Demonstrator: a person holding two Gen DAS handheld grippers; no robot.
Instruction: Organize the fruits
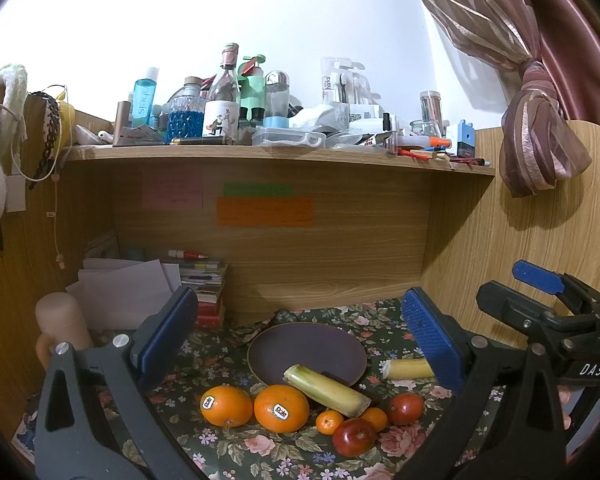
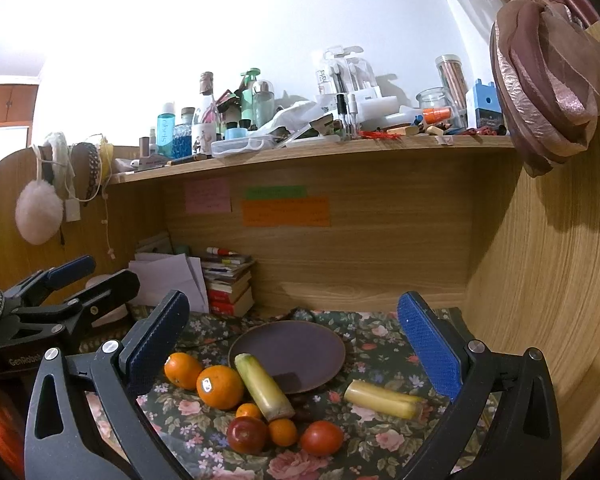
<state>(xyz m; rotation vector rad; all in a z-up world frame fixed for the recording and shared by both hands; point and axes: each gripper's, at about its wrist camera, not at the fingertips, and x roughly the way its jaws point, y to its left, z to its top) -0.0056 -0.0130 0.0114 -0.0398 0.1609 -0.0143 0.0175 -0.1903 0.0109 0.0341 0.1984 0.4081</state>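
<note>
A dark purple plate [image 1: 312, 344] [image 2: 296, 344] lies on the floral cloth. In front of it lie two large oranges [image 1: 226, 406] [image 1: 282, 408] [image 2: 220, 386], two small tangerines [image 1: 329, 422] [image 2: 283, 432], a dark red apple [image 1: 354, 436] [image 2: 247, 434], a red tomato [image 1: 405, 409] [image 2: 321, 438], and two yellow-green banana pieces: one leans on the plate's rim [image 1: 326, 390] [image 2: 264, 386], the other lies to the right [image 1: 406, 369] [image 2: 382, 398]. My left gripper [image 1: 300, 344] is open and empty, above the fruit. My right gripper [image 2: 296, 348] is open and empty too.
A wooden desk back panel [image 1: 320, 264] with sticky notes stands behind the plate. A cluttered shelf [image 1: 260, 152] runs above. Books and papers [image 1: 204, 280] are stacked at the back left. A wooden side wall [image 2: 540, 280] is at the right. A curtain [image 1: 540, 140] hangs there.
</note>
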